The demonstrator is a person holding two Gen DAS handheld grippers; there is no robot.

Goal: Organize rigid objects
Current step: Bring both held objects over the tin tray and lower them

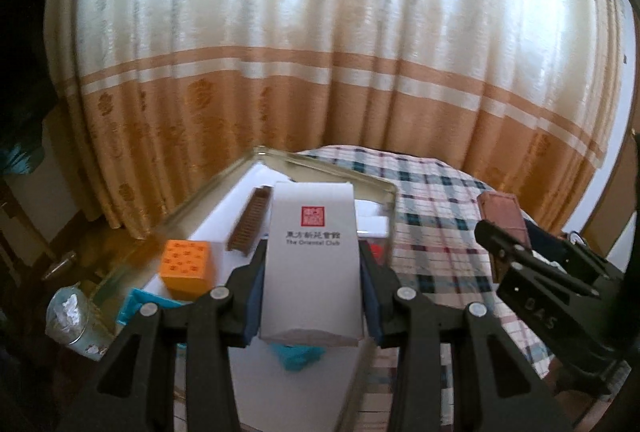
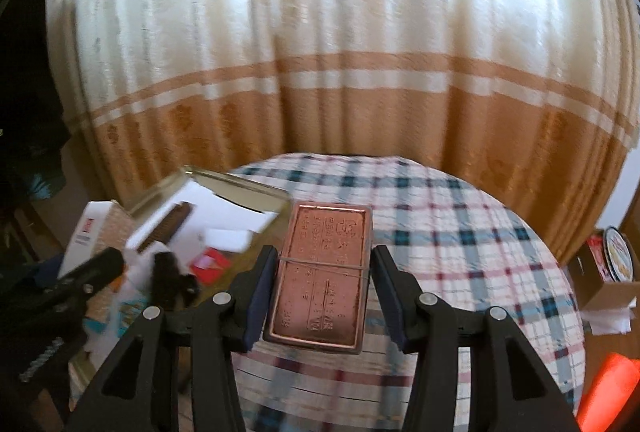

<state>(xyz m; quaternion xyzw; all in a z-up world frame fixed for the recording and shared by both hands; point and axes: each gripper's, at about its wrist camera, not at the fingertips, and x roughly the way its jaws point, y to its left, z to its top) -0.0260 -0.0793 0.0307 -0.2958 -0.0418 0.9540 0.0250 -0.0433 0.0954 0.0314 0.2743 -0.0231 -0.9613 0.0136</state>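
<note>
Behind the round table [image 2: 460, 232], a pleated cream and orange curtain [image 2: 340, 72] closes off the far side, and the table's checked cloth is seen running bare to its curved far and right edge, the widest open room. At the table's left, a shallow metal tin [image 1: 384, 188] stands with raised walls and a white lining. Within the tin are seen a brown comb [image 1: 248, 224], an orange cube [image 1: 186, 264] near its left wall, and turquoise pieces [image 1: 296, 354] towards its near end. Just left of the tin, past its wall, a clear plastic bag [image 1: 70, 316] lies lower down. Off the table's right edge, an open cardboard box [image 2: 608, 284] is seen.

Above the tin, a white box [image 1: 314, 260] printed "The Oriental Club" is pinched upright between the pads of the left gripper [image 1: 312, 272], clear of the tin's contents. Above the cloth, just right of the tin, a copper-coloured tin [image 2: 320, 276] ringed by a rubber band is clamped across its sides by the right gripper [image 2: 324, 292], both sets of jaws part-spread to the width of their loads.
</note>
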